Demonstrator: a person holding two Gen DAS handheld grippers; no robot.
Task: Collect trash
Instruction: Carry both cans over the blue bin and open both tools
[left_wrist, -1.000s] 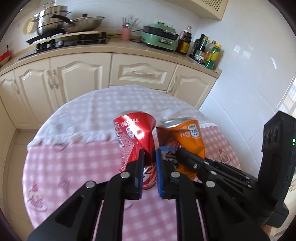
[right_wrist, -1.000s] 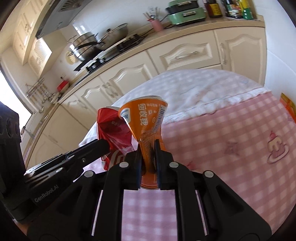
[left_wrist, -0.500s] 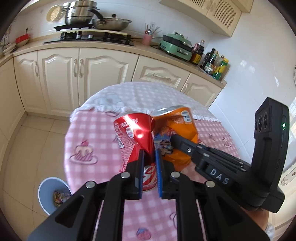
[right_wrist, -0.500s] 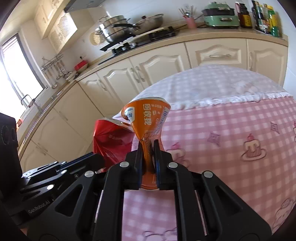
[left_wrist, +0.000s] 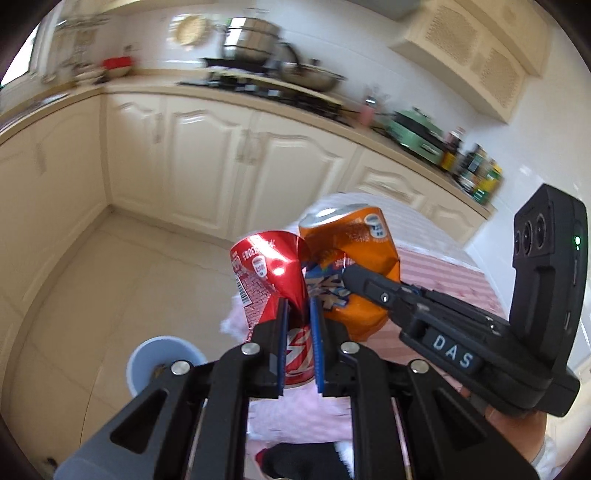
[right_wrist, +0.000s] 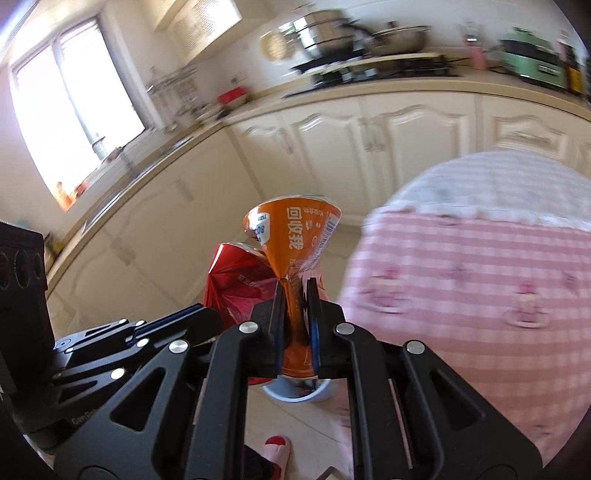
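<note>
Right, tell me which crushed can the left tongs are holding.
The red can, pinched at its crushed waist by the left tongs. The orange can beside it sits in the right tongs.

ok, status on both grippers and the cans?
Left gripper shut on crushed red can. Right gripper shut on crushed orange can. Both off the table, above blue bin. Nothing blocking.

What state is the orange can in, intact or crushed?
Crushed. The orange aluminium drink can is pinched to a narrow waist between the right tool's fingers, flaring wide at the top; its wall is creased.
</note>
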